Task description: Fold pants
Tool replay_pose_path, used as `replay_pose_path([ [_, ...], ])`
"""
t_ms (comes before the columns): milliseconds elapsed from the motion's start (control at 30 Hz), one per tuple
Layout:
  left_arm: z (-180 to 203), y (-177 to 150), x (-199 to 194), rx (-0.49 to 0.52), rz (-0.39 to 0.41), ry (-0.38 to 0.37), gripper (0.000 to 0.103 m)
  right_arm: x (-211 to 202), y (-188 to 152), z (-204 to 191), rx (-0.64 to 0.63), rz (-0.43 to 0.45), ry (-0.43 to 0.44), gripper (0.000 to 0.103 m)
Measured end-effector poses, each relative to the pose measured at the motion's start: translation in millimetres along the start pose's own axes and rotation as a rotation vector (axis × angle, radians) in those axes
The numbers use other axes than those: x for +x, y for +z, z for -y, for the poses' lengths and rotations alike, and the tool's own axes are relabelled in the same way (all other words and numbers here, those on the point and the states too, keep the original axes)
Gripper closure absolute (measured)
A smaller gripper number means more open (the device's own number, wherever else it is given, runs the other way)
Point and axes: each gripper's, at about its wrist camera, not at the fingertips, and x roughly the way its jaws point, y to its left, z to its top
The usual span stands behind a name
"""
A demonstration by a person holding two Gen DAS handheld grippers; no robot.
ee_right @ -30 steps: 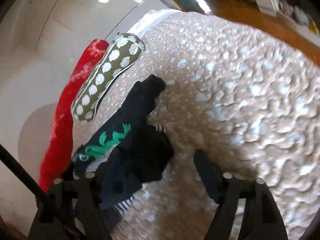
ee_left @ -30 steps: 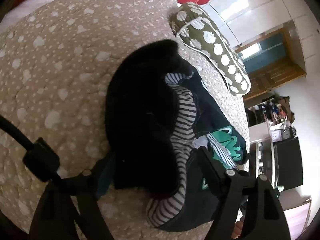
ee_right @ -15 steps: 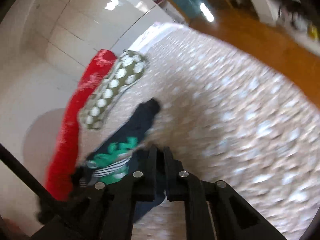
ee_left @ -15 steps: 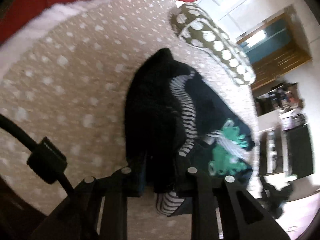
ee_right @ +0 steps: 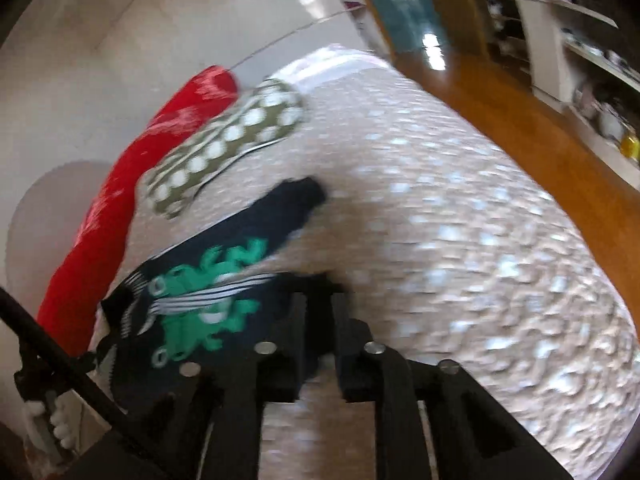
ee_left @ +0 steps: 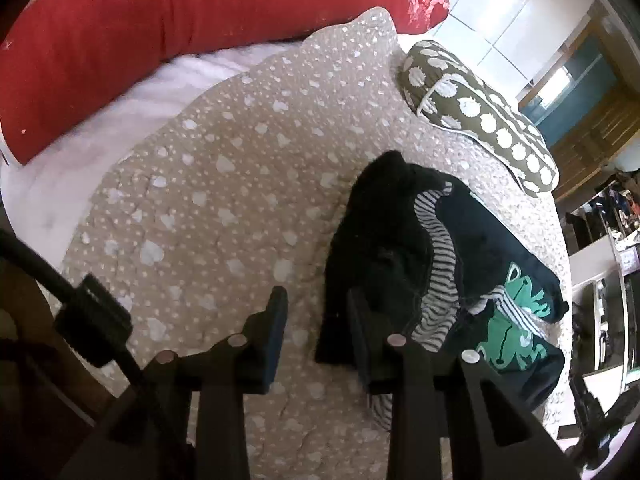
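A heap of dark clothes lies on the spotted beige quilt (ee_left: 224,184): a black garment (ee_left: 380,232), a striped piece (ee_left: 440,280), and dark pants with a green frog print (ee_left: 516,320). My left gripper (ee_left: 316,320) is open with nothing between its fingers, just left of the black garment's near edge. In the right wrist view the frog-print pants (ee_right: 208,280) stretch out across the quilt (ee_right: 460,240). My right gripper (ee_right: 318,320) is shut on their near edge.
A red bolster (ee_left: 160,28) and an olive spotted pillow (ee_left: 480,112) lie at the far side of the bed. White sheet (ee_left: 72,152) shows at the left. Wooden floor (ee_right: 520,92) and shelves (ee_right: 580,40) lie beyond the bed's right edge.
My left gripper was shut on the black garment and has opened and drawn back left. My right gripper closed on the pants and has pulled them, so the frog print now shows spread out.
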Motion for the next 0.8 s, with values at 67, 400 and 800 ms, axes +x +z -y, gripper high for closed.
replay_pose_path([
  [67, 1.9, -7.1, 3.3, 0.014, -0.018, -0.030, 0.073, 7.4, -4.6, -18.9, -0.045, -0.006, 0.013, 0.077],
  [400, 16.4, -21.6, 31.5, 0.144, -0.073, 0.103, 0.062, 57.6, -36.6, -26.3, -0.101, -0.155, -0.038, 0.077],
  [800, 27.9, 6.5, -14.3, 0.144, 0.018, -0.126, 0.062, 28.1, 24.4, -19.4, -0.131, -0.076, -0.074, 0.043],
])
